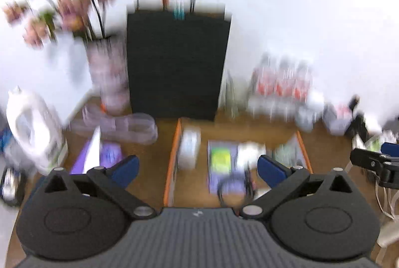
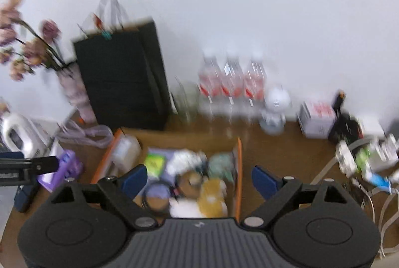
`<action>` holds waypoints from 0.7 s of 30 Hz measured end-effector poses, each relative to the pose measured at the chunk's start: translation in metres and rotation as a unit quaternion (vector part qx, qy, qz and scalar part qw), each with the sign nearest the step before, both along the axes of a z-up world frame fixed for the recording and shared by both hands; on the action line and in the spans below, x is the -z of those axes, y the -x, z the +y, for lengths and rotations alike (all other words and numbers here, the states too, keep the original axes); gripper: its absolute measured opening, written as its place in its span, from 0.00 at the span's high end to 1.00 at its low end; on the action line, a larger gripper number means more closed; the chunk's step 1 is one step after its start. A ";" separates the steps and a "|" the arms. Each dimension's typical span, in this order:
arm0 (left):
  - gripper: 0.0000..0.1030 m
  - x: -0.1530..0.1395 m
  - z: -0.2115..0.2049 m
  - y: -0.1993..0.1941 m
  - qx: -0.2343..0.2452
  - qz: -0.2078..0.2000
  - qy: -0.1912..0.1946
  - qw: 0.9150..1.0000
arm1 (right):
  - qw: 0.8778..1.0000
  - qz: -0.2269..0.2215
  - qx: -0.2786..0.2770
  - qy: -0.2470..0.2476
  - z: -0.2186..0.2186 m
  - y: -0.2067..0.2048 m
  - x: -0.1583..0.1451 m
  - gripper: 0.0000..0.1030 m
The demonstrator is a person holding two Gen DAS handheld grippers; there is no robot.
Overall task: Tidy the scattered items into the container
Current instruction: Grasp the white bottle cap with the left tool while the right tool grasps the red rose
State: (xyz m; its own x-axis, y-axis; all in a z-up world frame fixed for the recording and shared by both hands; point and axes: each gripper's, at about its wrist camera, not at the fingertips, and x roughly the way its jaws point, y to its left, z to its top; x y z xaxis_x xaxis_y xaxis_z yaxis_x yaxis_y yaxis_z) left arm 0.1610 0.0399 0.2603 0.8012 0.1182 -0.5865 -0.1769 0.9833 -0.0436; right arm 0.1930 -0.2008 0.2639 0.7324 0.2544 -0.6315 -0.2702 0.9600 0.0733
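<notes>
Orange-rimmed cardboard box (image 2: 238, 168) crammed with blurred small items (image 2: 189, 178); left gripper (image 1: 197, 168) and right gripper (image 2: 199, 179) above it, both released, empty.

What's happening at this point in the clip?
A person holds two grippers above a wooden table, tidying loose items into an orange-edged box. The left gripper and right gripper are both open and empty, hovering over the box, which already holds a mix of small items. A purple packet lies outside the box on its left, and more clutter sits off to the right. The frames are blurred.
</notes>
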 end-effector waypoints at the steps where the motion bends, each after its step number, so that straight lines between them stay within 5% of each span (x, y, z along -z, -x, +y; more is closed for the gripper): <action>1: 0.00 0.007 -0.003 0.010 0.000 -0.042 -0.014 0.999 | 0.999 -0.034 -0.005 -0.005 0.000 0.010 0.004 0.11; 4: 0.00 0.027 -0.008 0.028 0.007 -0.098 -0.022 0.995 | 0.995 -0.103 -0.018 -0.002 0.006 0.032 0.024 0.11; 8: 0.00 0.034 -0.008 0.035 0.013 -0.102 -0.005 0.995 | 0.994 -0.105 -0.016 -0.003 0.015 0.038 0.039 0.11; 14: 0.00 0.048 -0.019 0.071 0.012 -0.117 -0.036 0.992 | 0.991 -0.130 -0.009 -0.037 0.012 0.063 0.050 0.11; 21: 0.00 0.177 -0.030 0.211 0.034 -0.117 0.021 0.992 | 0.987 -0.158 -0.002 -0.019 -0.012 0.198 0.149 0.01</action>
